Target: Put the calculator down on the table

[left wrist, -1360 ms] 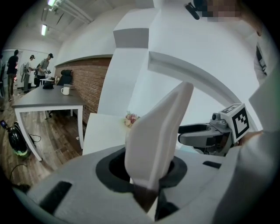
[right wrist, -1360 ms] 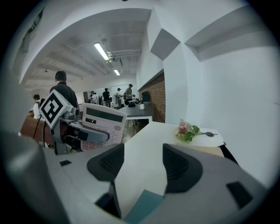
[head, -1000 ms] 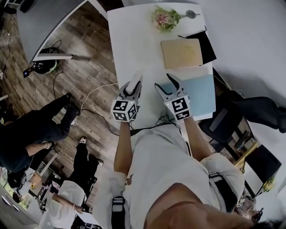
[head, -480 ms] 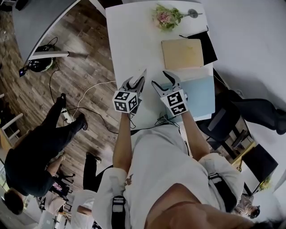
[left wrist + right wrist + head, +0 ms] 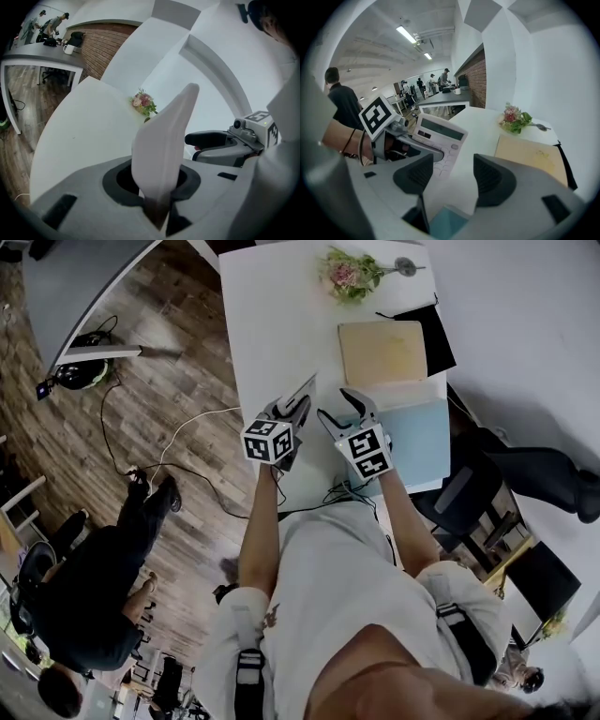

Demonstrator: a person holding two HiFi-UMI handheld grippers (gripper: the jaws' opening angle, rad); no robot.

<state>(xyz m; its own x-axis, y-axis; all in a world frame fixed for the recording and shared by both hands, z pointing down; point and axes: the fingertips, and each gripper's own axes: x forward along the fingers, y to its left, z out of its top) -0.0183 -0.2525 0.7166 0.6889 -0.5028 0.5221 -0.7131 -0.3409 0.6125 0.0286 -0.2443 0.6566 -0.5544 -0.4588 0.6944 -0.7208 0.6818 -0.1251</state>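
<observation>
The white calculator (image 5: 304, 394) stands on edge in my left gripper (image 5: 296, 410), which is shut on its lower end just above the white table (image 5: 267, 324). In the left gripper view the calculator (image 5: 165, 136) rises edge-on between the jaws of the left gripper (image 5: 155, 182). In the right gripper view its display and keys (image 5: 439, 136) face the camera, with the left gripper (image 5: 401, 143) gripping it from the left. My right gripper (image 5: 339, 409) hangs open right beside it, with nothing between its fingers (image 5: 492, 180).
On the table lie a tan board (image 5: 382, 351), a light blue folder (image 5: 422, 437) under my right gripper, a black item (image 5: 439, 334) and a bunch of flowers (image 5: 345, 276) at the far end. Cables (image 5: 342, 491) run off the near edge. People stand on the wooden floor at the left.
Both grippers have sunk toward the table and drawn a little closer together, the left one rolling with the calculator in it. People on the floor at the left have moved.
</observation>
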